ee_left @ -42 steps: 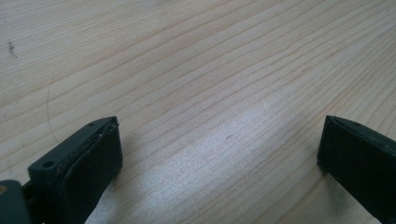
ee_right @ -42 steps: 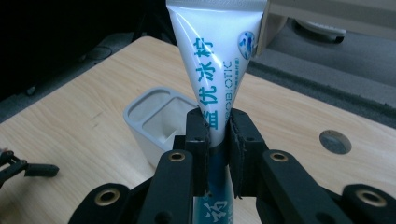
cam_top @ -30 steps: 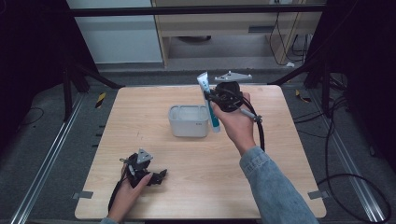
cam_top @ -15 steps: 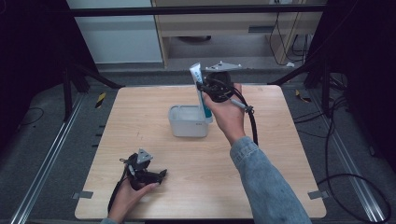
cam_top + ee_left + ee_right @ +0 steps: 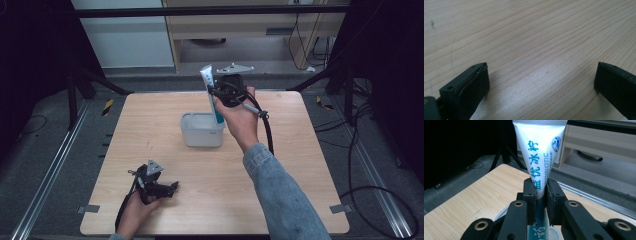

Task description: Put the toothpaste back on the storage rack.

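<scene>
Right gripper [image 5: 540,195] clamped on a white tube [image 5: 539,152], tube upright above the white tub [image 5: 202,131] at table centre, left gripper [image 5: 172,186] jaws wide apart, nothing between, resting at 7 o'clock on the table [image 5: 300,165]

The hand-held gripper [image 5: 540,195] clamps a white tube [image 5: 539,152] standing upright, its lower end over a white cup [image 5: 501,216] on the desk [image 5: 474,192].

Glossy plastic tube [image 5: 539,150], matt wood-grain table [image 5: 536,37], translucent plastic tub [image 5: 202,131]
</scene>
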Demonstrator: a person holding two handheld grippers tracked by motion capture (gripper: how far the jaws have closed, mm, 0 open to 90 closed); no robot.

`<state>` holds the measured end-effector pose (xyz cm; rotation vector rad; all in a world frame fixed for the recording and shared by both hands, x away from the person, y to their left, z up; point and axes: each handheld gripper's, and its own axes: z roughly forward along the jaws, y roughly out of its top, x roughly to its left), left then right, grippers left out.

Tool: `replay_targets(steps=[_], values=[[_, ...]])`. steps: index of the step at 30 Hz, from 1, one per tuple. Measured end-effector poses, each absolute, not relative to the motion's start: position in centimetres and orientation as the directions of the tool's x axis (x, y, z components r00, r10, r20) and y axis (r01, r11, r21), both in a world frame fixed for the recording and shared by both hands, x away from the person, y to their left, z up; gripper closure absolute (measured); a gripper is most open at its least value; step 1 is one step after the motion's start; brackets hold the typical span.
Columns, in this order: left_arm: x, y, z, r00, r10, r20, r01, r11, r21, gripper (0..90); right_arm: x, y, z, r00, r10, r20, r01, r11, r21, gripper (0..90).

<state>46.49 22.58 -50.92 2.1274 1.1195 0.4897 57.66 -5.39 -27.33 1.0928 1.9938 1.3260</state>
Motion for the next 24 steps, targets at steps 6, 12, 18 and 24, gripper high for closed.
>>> replay_targets(steps=[6, 12, 18, 24], values=[[46.5, 22.6, -50.9, 0.559, 0.829, 0.018, 0.575, -0.403, 0.712, 0.0, 58.4, -4.9, -27.7, -0.537, 0.843, 0.018, 0.326, 0.188, 0.927, 79.4], [46.5, 22.6, -50.9, 0.557, 0.83, 0.018, 0.576, -0.402, 0.712, 0.0, 59.9, -4.6, -27.5, -0.5, 0.865, 0.046, 0.305, 0.126, 0.944, 79.4], [46.5, 22.6, -50.9, 0.557, 0.83, 0.018, 0.576, -0.402, 0.712, 0.0, 60.6, -4.0, -27.6, -0.487, 0.872, 0.047, 0.288, 0.109, 0.951, 79.4], [46.5, 22.6, -50.9, 0.557, 0.83, 0.017, 0.576, -0.401, 0.712, 0.0, 60.8, -3.5, -27.9, -0.484, 0.873, 0.054, 0.269, 0.09, 0.959, 79.4]])
